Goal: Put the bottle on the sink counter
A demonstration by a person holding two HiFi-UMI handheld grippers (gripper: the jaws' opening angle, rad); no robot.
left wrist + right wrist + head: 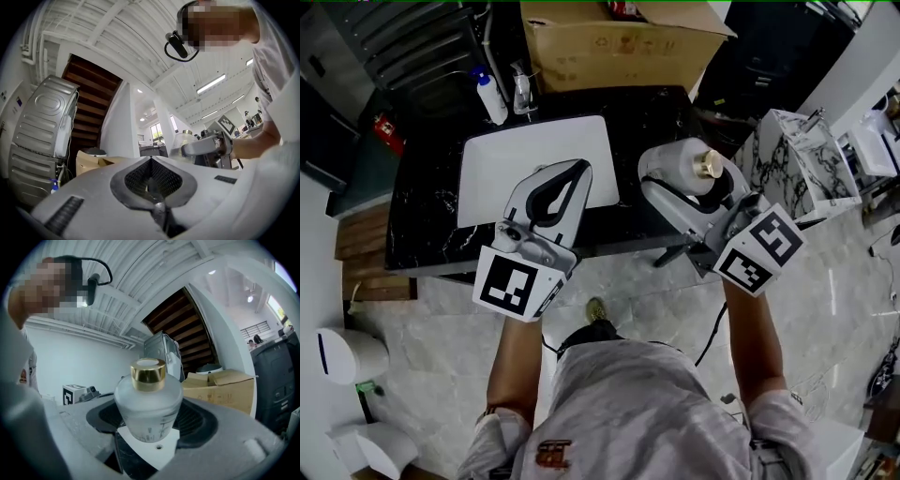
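Carry step: right gripper (680, 192) grasping bottle (694, 176) over counter (661, 108), right of sink (506, 169); left gripper (564, 183) clenched, empty. Next, likely: lower, release.

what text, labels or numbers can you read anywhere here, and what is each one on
Nothing is clear enough to quote.
bottle: dark marks on the frosted glass, too blurred to read.
cardboard box: faint print on its side, too small to read.
shirt emblem: orange mark, too small to read.
marker cubes: black and white square patterns only, no letters or numbers.
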